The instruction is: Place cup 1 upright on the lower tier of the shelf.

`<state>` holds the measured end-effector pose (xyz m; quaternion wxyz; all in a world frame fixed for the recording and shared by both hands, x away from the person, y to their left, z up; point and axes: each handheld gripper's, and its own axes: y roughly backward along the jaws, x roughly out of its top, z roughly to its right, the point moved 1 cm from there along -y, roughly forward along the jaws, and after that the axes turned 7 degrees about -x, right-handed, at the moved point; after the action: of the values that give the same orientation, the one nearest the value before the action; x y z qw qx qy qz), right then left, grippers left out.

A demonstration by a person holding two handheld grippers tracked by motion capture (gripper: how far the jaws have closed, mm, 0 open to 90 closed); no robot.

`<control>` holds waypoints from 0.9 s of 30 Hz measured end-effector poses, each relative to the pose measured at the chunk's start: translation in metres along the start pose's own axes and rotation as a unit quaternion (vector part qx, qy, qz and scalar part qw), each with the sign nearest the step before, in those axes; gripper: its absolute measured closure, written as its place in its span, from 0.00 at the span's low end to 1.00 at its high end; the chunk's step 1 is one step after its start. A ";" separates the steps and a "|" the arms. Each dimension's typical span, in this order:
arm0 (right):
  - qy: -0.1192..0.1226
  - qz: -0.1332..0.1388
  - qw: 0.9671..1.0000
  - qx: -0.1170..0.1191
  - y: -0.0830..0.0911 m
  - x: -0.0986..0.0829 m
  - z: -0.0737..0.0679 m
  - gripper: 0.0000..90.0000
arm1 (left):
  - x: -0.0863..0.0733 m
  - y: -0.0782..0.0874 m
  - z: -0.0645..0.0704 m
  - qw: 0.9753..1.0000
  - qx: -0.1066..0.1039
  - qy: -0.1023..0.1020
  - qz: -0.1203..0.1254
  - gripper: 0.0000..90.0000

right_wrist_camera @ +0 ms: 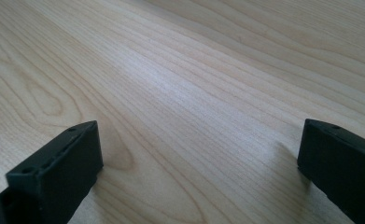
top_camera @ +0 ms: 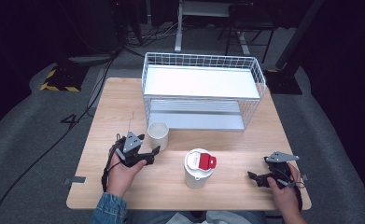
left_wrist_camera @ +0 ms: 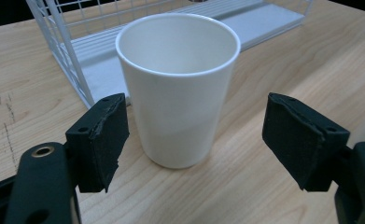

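1. While the left hand-held gripper (left_wrist_camera: 192, 140) points at the white cup (left_wrist_camera: 178, 88), its jaws stand spread wide, one on each side of the cup and clear of its wall; nothing is gripped.
2. The cup stands upright and empty on the wooden surface (top_camera: 124, 107), just in front of the wire rack (top_camera: 203, 91) and near that rack's left front corner. In the high view the cup (top_camera: 157, 135) lies just beyond the left hand-held gripper (top_camera: 147, 154).
3. The right hand-held gripper (top_camera: 259, 177) rests low over bare wood near the right front of the surface, well apart from the cup. In the right gripper view its jaws are spread with only wood grain between them, so it too is released.
4. A second white cup with a lid and a red tab (top_camera: 199, 168) stands upright between the two grippers, near the front edge, touched by neither.
5. The rack has a white upper shelf (top_camera: 199, 81) and a lower shelf (top_camera: 194, 119); both appear bare.
6. Judged progress: the work looks to be at its start. The approach to the open cup appears nearly complete, but the grasp is not yet made, and any lifting or placing remains to be done. The lidded cup is untouched.
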<state>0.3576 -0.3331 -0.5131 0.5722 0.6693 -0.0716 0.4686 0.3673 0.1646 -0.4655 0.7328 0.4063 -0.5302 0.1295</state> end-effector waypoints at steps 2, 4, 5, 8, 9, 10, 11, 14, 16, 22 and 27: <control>-0.001 0.000 1.000 0.000 0.000 0.000 0.000 0.00 | 0.000 -0.004 -0.002 1.000 0.003 0.006 0.007 0.26; 0.000 0.000 1.000 0.001 0.000 0.000 0.000 0.00 | -0.001 -0.007 -0.003 1.000 0.008 0.014 0.014 0.26; -0.001 0.000 1.000 0.000 0.000 0.000 0.000 0.00 | -0.001 -0.009 -0.004 1.000 0.008 0.018 0.017 0.26; -0.001 0.000 1.000 0.000 0.000 0.000 0.000 0.00 | -0.002 -0.013 -0.006 0.999 0.008 0.024 0.024 0.26; -0.001 0.000 1.000 0.000 0.000 0.000 0.000 0.00 | -0.003 -0.017 -0.007 0.999 0.004 0.028 0.030 0.27; -0.001 0.000 1.000 0.000 0.000 0.000 0.000 0.00 | -0.003 -0.017 -0.007 0.999 0.004 0.028 0.030 0.27; -0.001 0.000 1.000 0.000 0.000 0.000 0.000 0.00 | -0.004 -0.022 -0.007 0.999 0.005 0.032 0.030 0.27; 0.000 0.000 1.000 0.000 0.000 0.000 0.000 0.00 | -0.004 -0.028 -0.006 0.999 0.013 0.024 0.026 0.26; 0.000 0.000 1.000 0.000 0.000 0.000 0.000 0.00 | -0.004 -0.032 -0.006 0.999 0.016 0.023 0.031 0.26; 0.000 0.000 1.000 0.000 0.000 0.000 0.000 0.00 | -0.005 -0.042 -0.006 0.998 0.018 0.035 0.043 0.24; 0.000 0.000 1.000 0.000 0.000 0.000 0.000 0.00 | -0.005 -0.049 -0.007 0.997 0.027 0.038 0.053 0.22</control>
<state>0.3576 -0.3331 -0.5131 0.5721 0.6695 -0.0717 0.4684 0.4006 0.1394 -0.4927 0.7332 0.3921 -0.5189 0.1985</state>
